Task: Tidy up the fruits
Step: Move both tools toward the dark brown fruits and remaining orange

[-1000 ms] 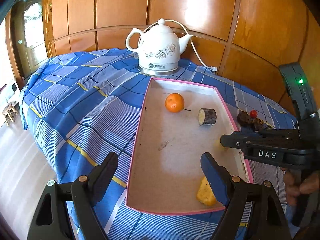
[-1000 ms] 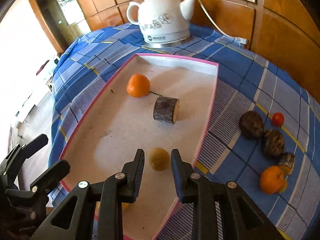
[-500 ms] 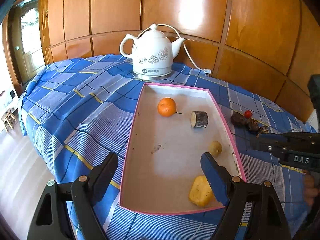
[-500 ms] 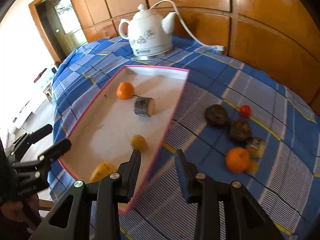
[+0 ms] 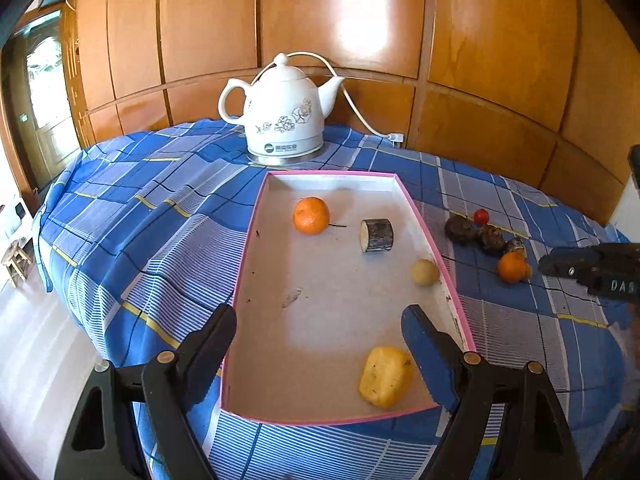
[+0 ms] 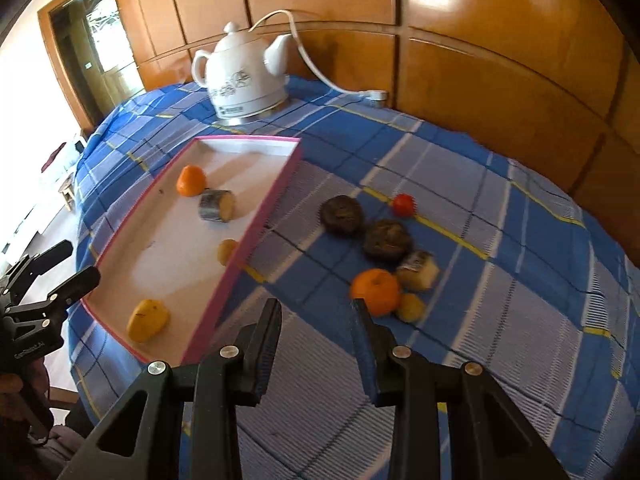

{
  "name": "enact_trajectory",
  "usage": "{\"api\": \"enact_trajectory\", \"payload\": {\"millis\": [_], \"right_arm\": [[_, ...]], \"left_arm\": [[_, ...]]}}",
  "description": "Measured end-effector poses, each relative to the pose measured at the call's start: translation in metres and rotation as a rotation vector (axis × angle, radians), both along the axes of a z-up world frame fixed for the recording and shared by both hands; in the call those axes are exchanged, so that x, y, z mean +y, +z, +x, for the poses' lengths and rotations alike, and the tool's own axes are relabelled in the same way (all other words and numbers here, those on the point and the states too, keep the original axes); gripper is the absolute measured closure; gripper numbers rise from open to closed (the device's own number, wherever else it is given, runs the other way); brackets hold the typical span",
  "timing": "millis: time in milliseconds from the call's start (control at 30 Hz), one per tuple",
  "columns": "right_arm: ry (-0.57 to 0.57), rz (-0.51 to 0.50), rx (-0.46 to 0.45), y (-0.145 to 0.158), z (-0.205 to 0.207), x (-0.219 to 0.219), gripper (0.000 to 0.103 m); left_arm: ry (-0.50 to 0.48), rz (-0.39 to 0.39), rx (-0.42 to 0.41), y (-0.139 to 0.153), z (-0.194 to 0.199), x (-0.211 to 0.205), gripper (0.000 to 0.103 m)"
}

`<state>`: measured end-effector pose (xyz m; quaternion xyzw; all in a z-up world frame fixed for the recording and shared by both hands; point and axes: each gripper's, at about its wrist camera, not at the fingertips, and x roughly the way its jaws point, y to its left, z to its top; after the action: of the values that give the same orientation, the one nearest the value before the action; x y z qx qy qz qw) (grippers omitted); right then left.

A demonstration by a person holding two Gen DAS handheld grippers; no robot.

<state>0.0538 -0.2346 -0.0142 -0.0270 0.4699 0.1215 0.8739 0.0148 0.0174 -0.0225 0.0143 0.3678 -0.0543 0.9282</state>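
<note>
Two grippers work over a counter (image 6: 520, 240) under blue plaid cloth. The right gripper (image 6: 316, 344) hangs with its jaws narrowly parted and nothing between them, just short of a loose cluster of fruit: an orange (image 6: 376, 290), a small yellow fruit (image 6: 410, 307), a cut piece (image 6: 418, 270), two dark lumps (image 6: 387, 240) and a red tomato (image 6: 403, 205). The left gripper (image 5: 320, 356), jaws spread wide and empty, hovers over the near end of the pink-rimmed tray (image 5: 256, 248), which already contains an orange fruit (image 5: 311, 215), a cut log-like piece (image 5: 377, 234), a small yellow ball (image 5: 425, 272) and a yellow chunk (image 5: 385, 376). The step in hand appears to be a reach for the next loose fruit; the jaws would need to widen before straddling the orange. The dark lumps cannot be identified. A kettle (image 5: 282, 114) stands behind.
</note>
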Motion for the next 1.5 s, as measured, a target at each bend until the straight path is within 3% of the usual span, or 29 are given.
{"api": "enact_trajectory", "payload": {"millis": [367,567,733,867,933,1167,1500], "right_arm": [[-0.147,-0.068,0.027,-0.008,0.01,-0.074,0.068],[-0.332,-0.005,0.102,-0.034,0.017,-0.126,0.068],[-0.416,0.036,0.122,-0.033,0.018,-0.145,0.068],[-0.413,0.045,0.123,-0.03,0.017,-0.144,0.068],[-0.407,0.051,0.125,-0.029,0.017,-0.142,0.068],[-0.386,0.075,0.126,-0.028,0.021,-0.139,0.068],[-0.377,0.087,0.111,-0.027,0.024,-0.138,0.067]], "left_arm": [[-0.064,0.017,0.012,-0.002,0.0,-0.017,0.019],[-0.127,0.036,0.022,-0.001,0.002,-0.033,0.025],[-0.191,0.032,0.033,0.005,0.011,-0.051,0.035],[-0.277,0.015,0.054,0.013,0.029,-0.074,0.045],[-0.32,0.023,0.072,0.016,0.041,-0.087,0.045],[-0.434,0.129,0.1,0.015,0.088,-0.142,0.045],[-0.547,0.292,0.167,-0.025,0.143,-0.2,0.045]]}}
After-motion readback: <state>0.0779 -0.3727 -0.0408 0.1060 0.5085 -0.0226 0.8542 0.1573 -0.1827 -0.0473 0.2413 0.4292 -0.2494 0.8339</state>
